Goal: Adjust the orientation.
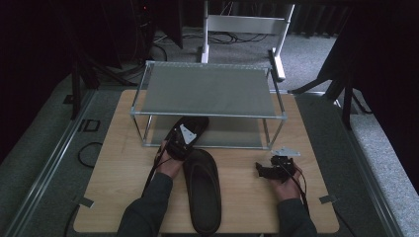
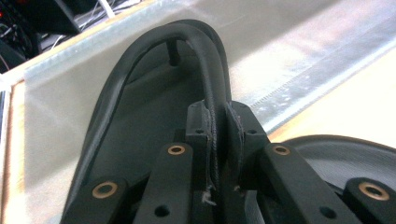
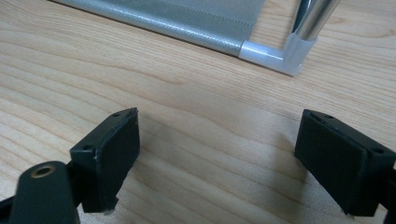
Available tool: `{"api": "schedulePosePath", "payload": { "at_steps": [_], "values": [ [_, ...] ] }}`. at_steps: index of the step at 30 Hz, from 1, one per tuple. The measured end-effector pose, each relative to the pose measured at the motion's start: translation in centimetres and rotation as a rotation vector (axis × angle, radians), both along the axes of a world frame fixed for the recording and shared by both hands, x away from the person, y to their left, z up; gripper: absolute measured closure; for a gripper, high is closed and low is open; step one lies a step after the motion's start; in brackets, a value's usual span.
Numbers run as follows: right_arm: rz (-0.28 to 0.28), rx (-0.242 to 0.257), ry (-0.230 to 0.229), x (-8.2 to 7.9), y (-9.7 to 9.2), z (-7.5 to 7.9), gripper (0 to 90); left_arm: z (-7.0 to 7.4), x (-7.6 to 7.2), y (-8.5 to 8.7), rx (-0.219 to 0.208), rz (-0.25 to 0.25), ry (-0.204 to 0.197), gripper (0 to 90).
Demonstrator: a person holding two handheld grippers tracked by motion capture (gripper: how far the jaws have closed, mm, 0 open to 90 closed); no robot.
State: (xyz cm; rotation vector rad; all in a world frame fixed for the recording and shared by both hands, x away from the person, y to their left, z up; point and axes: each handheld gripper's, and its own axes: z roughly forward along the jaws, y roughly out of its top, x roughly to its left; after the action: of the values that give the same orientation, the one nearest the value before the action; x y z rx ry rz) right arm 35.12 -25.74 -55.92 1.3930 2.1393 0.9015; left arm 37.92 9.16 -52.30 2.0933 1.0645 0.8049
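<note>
A black slipper (image 1: 193,125) lies partly on the lower shelf of a metal shoe rack (image 1: 207,91), toe inward. My left gripper (image 1: 180,140) is shut on its strap; in the left gripper view the jaws (image 2: 215,126) pinch the strap (image 2: 205,60) above the footbed (image 2: 149,107). A second black slipper (image 1: 202,190) lies flat on the wooden table (image 1: 118,163), just right of my left hand, and its edge (image 2: 336,154) appears at the lower right. My right gripper (image 1: 264,171) rests on the table at the right, open with nothing between its pads (image 3: 224,154).
The rack's front right leg (image 3: 306,18) and plastic corner joint (image 3: 275,56) stand just beyond the right gripper, with the lower mesh shelf (image 3: 187,14) running left. The top shelf (image 1: 207,89) holds nothing. Cables lie on the floor beyond the table.
</note>
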Motion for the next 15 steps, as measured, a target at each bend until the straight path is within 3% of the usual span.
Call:
{"api": "schedulePosePath", "payload": {
  "at_steps": [3, 6, 7, 15],
  "values": [
    [0.0, 0.0, 0.0, 0.0, 0.0, 0.0, 13.8, -0.1, 0.1, 0.0, -0.002, 0.003, -0.002, 78.2],
    [0.0, 0.0, 0.0, 0.0, 0.0, 0.0, 13.8, 0.2, -0.2, 0.2, -0.019, -0.004, -0.005, 65.9],
    [0.0, 0.0, 0.0, 0.0, 0.0, 0.0, 13.8, 0.3, -0.3, 0.4, -0.019, -0.009, -0.005, 65.9],
    [0.001, -0.002, 0.0, 0.0, 0.0, 0.0, 13.8, 0.8, -2.8, 2.5, -0.074, -0.002, 0.009, 53.2]
  ]
}}
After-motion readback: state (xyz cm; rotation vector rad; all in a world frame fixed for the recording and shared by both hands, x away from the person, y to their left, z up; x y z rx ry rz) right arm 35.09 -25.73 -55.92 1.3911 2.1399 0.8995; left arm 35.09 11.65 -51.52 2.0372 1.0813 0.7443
